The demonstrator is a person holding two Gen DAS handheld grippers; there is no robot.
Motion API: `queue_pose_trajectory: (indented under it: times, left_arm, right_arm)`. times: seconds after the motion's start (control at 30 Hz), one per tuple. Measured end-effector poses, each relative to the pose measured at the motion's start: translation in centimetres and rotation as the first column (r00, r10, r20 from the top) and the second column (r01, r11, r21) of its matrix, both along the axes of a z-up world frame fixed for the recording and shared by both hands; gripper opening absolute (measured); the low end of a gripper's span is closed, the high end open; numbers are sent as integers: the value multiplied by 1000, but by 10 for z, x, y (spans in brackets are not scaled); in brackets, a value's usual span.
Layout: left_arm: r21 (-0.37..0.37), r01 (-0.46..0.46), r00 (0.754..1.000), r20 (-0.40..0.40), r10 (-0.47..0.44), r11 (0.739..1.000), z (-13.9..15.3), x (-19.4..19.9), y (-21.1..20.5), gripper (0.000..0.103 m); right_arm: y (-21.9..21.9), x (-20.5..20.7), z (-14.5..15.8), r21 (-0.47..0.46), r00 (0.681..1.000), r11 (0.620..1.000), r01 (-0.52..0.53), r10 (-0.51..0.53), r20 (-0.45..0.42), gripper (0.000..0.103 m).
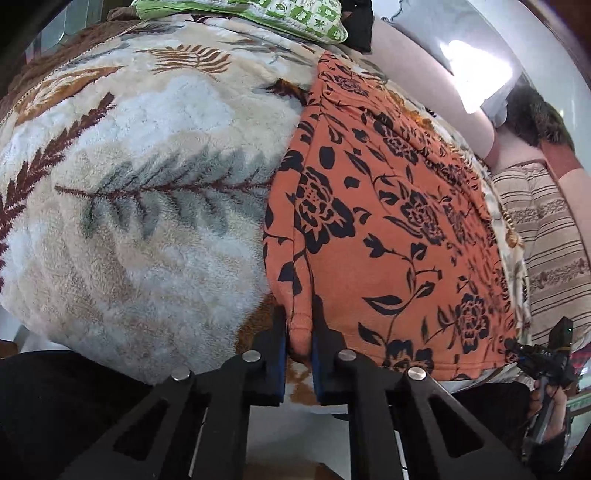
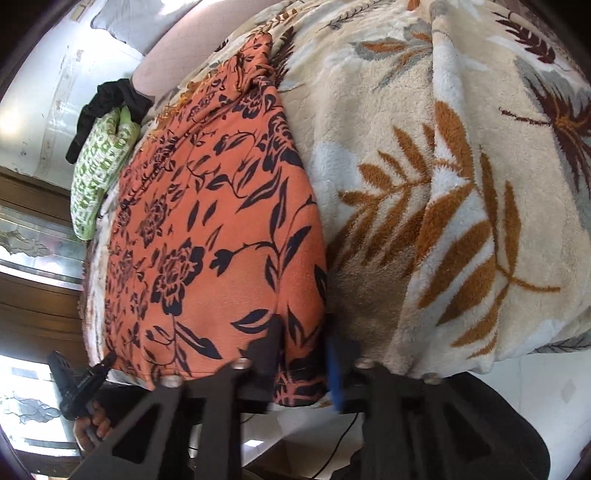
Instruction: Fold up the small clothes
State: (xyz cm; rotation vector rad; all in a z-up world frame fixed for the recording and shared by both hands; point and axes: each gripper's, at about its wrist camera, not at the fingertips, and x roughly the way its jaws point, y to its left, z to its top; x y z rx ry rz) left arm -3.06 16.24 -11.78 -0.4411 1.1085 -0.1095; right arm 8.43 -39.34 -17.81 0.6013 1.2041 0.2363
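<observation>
Left tool (image 1: 299,354): nearly closed, pinching near-left corner of orange floral garment (image 1: 391,221). Garment lies flat on leaf-print fleece blanket (image 1: 140,147), green patterned cloth (image 1: 295,14) beyond it. Right tool (image 2: 303,365): fingers astride garment's near-right corner, narrow gap; grip unclear, blurred.

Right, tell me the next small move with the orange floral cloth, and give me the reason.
Probably lift both near corners and carry them toward the far edge. The left gripper pinches one near corner of the orange floral cloth, and the right gripper seems to straddle the other, though blur hides its grip. The cloth lies flat on the leaf-patterned blanket, ready for a fold.
</observation>
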Motion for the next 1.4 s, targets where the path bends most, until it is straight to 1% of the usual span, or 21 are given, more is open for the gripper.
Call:
queue_pose_trajectory:
  times: [0.1, 0.17, 0.23, 0.3, 0.33, 0.37, 0.4, 0.43, 0.47, 0.5, 0.53, 0.57, 0.6, 0.67, 0.77, 0.83, 0.9, 0.97, 1.17, 1.3, 1.4]
  left_arm:
    - [-4, -1, 999, 41, 1, 1000, 11, -4, 0, 10]
    - [-13, -14, 1000, 27, 15, 1000, 8, -1, 3, 12]
    - [2, -24, 999, -33, 24, 1000, -5, 4, 4, 25]
    - [-11, -39, 999, -39, 38, 999, -9, 4, 4, 31]
    - [-26, -35, 999, -38, 34, 999, -8, 4, 3, 45]
    - [-41, -23, 999, -36, 21, 999, -7, 5, 2, 53]
    - [-44, -8, 999, -34, 7, 999, -7, 6, -1, 62]
    - [-23, 5, 1000, -30, -5, 1000, -6, 7, -5, 62]
    - [13, 20, 999, -29, -20, 1000, -6, 8, -11, 62]
    - [51, 36, 999, -27, -35, 998, -6, 8, -15, 53]
    - [76, 39, 999, -24, -38, 996, -4, 8, -18, 16]
    - [68, 55, 998, -30, -53, 996, -4, 10, -18, 10]
    - [25, 50, 998, -29, -49, 998, -4, 11, -15, 10]
    - [-11, 28, 999, -18, -28, 1000, 2, 12, -6, 10]
    - [-21, 38, 998, 55, -37, 999, 29, 9, -3, 10]
    - [-2, 59, 990, 131, -58, 998, 54, 7, -8, 10]
    - [12, 72, 984, 163, -73, 997, 67, 16, -11, 10]
    - [11, 70, 988, 136, -71, 998, 63, 29, -12, 10]
    - [22, 61, 998, 27, -61, 998, 30, 32, -13, 10]
    - [-1, 88, 995, 49, -88, 996, 47, 34, -10, 10]
    - [-5, 120, 986, 114, -119, 993, 76, 58, -14, 10]
  right_arm:
    - [0, -4, 11, 32, 999, 999, 1, -3, 38, 13]
    - [-4, -4, 13, 53, 999, 999, 14, -16, 40, 13]
    - [-2, 1, 3, 46, 1000, 999, 0, 1, -12, 14]
    - [-2, 3, -2, 35, 999, 999, 11, -10, -33, 16]
    - [-2, 3, -3, 38, 999, 999, 12, -11, -34, 26]
    - [-2, 2, -3, 38, 999, 999, 16, -14, -34, 55]
    - [-2, 1, -3, 42, 999, 999, 24, -23, -28, 74]
    - [-4, 1, -3, 50, 999, 998, 25, -24, -21, 82]
    - [-3, 2, -3, 43, 1000, 999, 17, -16, -25, 82]
    - [0, 3, -1, 34, 1000, 999, -6, 6, -14, 81]
    - [1, 5, 0, 30, 1000, 999, -26, 26, -9, 65]
    - [3, 8, -1, 28, 999, 999, -37, 38, -24, 24]
    - [1, 8, -3, 24, 999, 999, -35, 36, -32, 15]
    - [1, 8, -1, 35, 999, 998, -45, 46, -25, 8]
    - [-4, 5, 13, 107, 999, 994, -37, 36, 15, 8]
    - [-10, 7, 35, 146, 997, 989, -35, 25, 71, 7]
    - [-17, 15, 56, 184, 992, 982, -31, 8, 128, 7]
    - [-20, 26, 66, 191, 988, 981, -24, -7, 157, 7]
    - [-14, 41, 24, 216, 999, 976, -5, -6, 52, 7]
    - [-19, 35, 24, 251, 999, 968, 7, -21, 50, 7]
    - [-19, 52, 40, 231, 995, 973, -22, -1, 100, 7]
